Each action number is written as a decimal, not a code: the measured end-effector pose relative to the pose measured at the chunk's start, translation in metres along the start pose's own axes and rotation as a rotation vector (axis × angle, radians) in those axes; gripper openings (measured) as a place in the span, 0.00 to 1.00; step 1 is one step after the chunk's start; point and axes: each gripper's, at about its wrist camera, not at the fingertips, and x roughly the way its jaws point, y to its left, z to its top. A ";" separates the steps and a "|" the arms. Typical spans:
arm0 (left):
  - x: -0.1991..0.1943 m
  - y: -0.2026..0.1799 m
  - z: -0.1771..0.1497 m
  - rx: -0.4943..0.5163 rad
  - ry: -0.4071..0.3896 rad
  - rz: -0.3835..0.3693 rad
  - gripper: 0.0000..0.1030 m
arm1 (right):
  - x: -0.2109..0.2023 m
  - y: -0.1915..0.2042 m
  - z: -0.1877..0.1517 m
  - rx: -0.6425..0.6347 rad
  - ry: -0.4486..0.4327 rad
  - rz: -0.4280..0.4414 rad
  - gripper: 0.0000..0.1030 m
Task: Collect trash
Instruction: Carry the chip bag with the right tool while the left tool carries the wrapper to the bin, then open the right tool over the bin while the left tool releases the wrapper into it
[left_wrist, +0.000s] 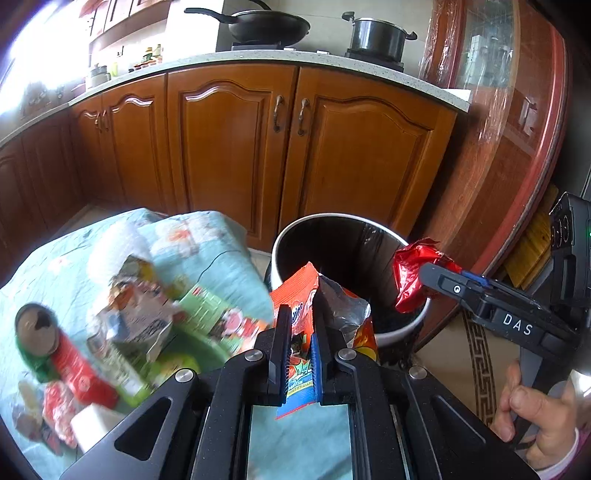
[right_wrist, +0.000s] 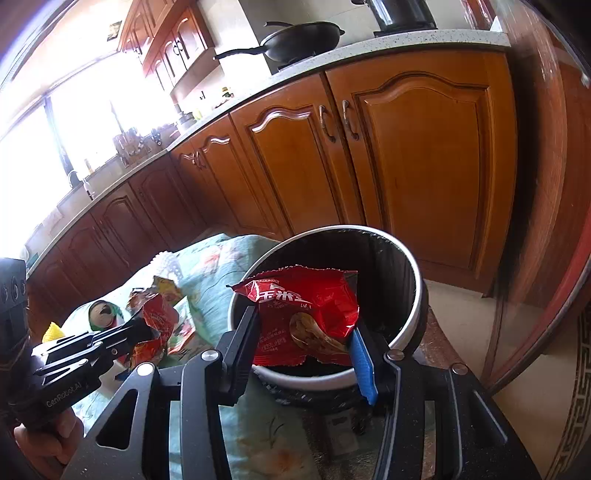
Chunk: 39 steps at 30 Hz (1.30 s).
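Writing: I read "DAS" in white on the right gripper (left_wrist: 430, 275) body in the left view, and "CenRobot.AI" on the left gripper (right_wrist: 146, 328) handle in the right view. The orange packet shows part of a word ending "line"; the red one carries white Chinese characters I can't make out fully.
Left catch: my left gripper is clamped tight on a crumpled orange foil snack packet (left_wrist: 301, 317), silver inner side showing, held near the bin's rim.
Right catch: my right gripper pinches a shiny red foil snack bag (right_wrist: 304, 314) printed with a food picture, held over the bin's mouth.
Bin: round black bin with pale rim (right_wrist: 415, 275), on the floor beside wooden cabinets.
Remaining litter: blurred wrappers and an opened can (left_wrist: 35, 326) on the pale green floral cloth (left_wrist: 221, 258).
Hands: a hand (left_wrist: 532, 421) grips the right handle, both tools angled downward.
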 end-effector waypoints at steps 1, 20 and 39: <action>0.006 -0.002 0.004 0.005 0.001 0.001 0.08 | 0.001 -0.003 0.001 0.002 0.002 -0.003 0.46; 0.099 -0.022 0.043 0.009 0.062 0.016 0.50 | 0.043 -0.037 0.033 -0.012 0.084 -0.039 0.55; 0.007 0.005 -0.022 -0.079 -0.038 -0.026 0.65 | 0.008 -0.017 -0.001 0.061 0.027 0.025 0.88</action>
